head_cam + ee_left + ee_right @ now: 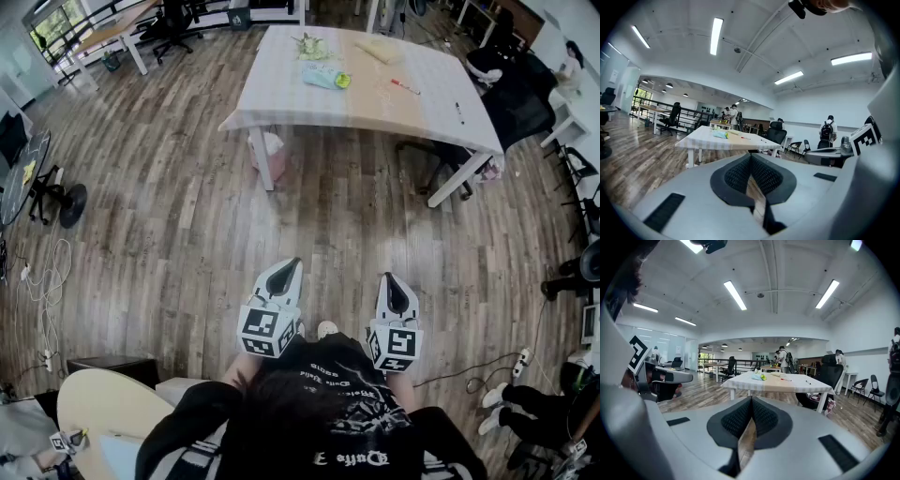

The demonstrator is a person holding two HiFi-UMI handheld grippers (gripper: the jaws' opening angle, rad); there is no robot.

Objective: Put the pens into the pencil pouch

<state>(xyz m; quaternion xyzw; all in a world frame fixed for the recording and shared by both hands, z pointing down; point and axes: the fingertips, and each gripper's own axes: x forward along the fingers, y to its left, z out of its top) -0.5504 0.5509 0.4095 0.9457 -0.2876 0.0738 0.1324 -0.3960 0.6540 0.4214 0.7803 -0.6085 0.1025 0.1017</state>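
Far ahead stands a table (281, 103) with a pale checked cloth. On it lie a light blue-green pencil pouch (323, 77), a red pen (405, 87) and a black pen (458, 112). Both grippers hang over the wooden floor, well short of the table. My left gripper (289, 270) and my right gripper (390, 279) are shut with nothing between their jaws. In the left gripper view the shut left gripper (751, 157) points toward the table (708, 141) and the pouch (719, 134). Past the shut right gripper (751, 400) I see the pouch (758, 377) and the red pen (786, 378).
A black office chair (514, 103) stands at the table's right side and a pink bin (272, 155) under its near left leg. Cables (47, 281) trail on the floor at left, a power strip (520, 358) at right. A round table (108, 405) is behind me. People stand far back.
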